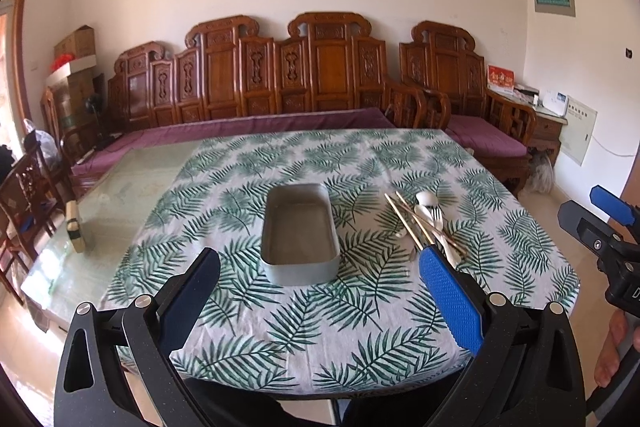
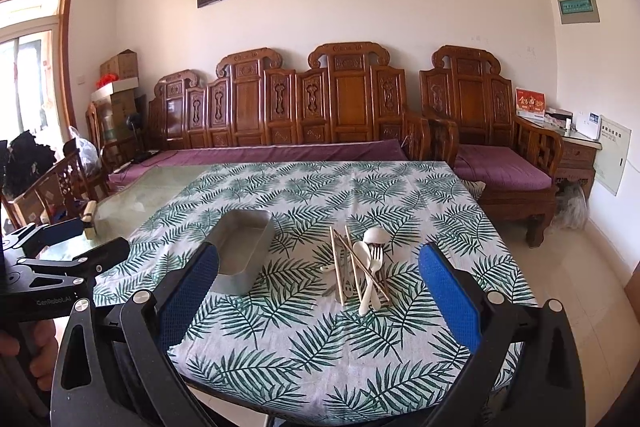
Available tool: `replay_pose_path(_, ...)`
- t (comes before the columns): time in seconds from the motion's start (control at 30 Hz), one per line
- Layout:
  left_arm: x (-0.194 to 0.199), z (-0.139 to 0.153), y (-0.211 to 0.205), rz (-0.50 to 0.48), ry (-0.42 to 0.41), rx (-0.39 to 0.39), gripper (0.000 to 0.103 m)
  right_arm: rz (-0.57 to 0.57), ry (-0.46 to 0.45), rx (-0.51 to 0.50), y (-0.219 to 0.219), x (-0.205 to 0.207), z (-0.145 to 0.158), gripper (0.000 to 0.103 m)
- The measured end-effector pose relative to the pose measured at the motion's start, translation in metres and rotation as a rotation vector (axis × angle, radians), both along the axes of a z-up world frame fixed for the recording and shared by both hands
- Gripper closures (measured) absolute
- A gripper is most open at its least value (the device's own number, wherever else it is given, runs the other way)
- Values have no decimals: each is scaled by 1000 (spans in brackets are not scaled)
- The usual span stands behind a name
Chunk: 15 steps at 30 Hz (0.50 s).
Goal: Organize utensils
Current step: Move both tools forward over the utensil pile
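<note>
A grey metal tray (image 1: 299,273) (image 2: 230,283) sits empty on the leaf-print tablecloth. To its right lies a loose pile of utensils (image 1: 426,223) (image 2: 362,267): wooden chopsticks (image 2: 336,267), white spoons (image 2: 374,237) and a white fork (image 2: 375,259). My left gripper (image 1: 320,267) is open and empty, held over the near table edge in front of the tray. My right gripper (image 2: 318,261) is open and empty, near the table edge in front of the utensil pile. Each gripper shows at the edge of the other's view (image 1: 600,227) (image 2: 72,247).
The tablecloth (image 1: 360,331) covers the right part of a glass-topped table (image 1: 120,187). A small brush-like object (image 1: 76,227) lies on the bare glass at the left. A carved wooden bench (image 1: 280,87) with purple cushions stands behind the table, with wooden chairs (image 1: 24,195) at left.
</note>
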<state>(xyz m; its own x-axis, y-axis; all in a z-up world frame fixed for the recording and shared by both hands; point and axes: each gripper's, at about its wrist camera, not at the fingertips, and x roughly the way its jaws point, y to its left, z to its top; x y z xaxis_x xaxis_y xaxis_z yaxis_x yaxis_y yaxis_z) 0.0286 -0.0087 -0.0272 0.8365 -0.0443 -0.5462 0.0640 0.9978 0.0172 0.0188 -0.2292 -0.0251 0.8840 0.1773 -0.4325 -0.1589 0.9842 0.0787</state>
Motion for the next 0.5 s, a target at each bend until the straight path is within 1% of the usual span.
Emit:
replay_pose_path(0.33, 43, -26, -11, -71, 82, -13, 6, -14, 72, -23, -12, 43, -31, 3)
replay_pose_path(0.5, 67, -32, -17, -102, 97, -25, 6, -25, 107, -72, -22, 69, -44, 5)
